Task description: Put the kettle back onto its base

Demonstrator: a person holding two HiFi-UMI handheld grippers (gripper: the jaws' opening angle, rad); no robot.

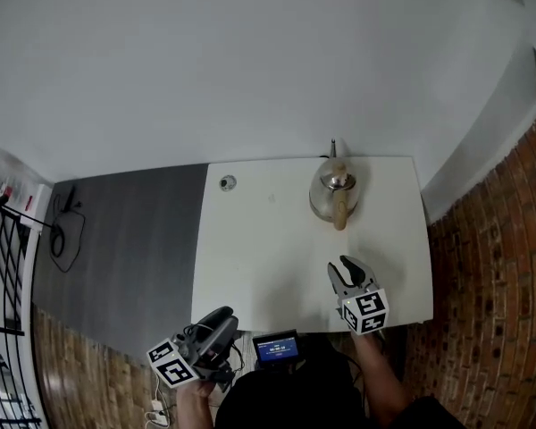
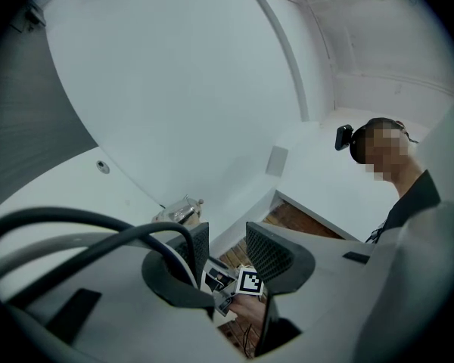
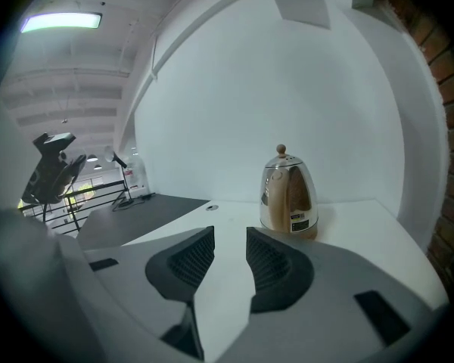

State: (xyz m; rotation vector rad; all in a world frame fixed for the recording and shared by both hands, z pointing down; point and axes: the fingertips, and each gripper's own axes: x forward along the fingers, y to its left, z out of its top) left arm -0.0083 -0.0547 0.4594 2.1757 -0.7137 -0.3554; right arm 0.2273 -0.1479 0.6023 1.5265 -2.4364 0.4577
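Kettle (image 1: 333, 189) upright on white table (image 1: 250, 257), right claw (image 1: 341, 268) spread, empty

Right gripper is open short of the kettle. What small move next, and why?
Probably ease the right gripper forward toward the kettle, whose wooden handle faces it: the jaws stand apart and empty, with bare table between.

A shiny kettle (image 1: 333, 190) with a pale wooden handle stands upright at the far right of the white surface (image 1: 268, 257), its handle turned toward the near side, and a small round fitting (image 1: 228, 182) sits at the far left corner. The right gripper (image 1: 347, 271) hovers over the near right part, jaws a little apart and pointing at the kettle, well short of it. The left gripper (image 1: 221, 318) hangs off the near left corner, beside a small blue-lit screen (image 1: 277, 348).
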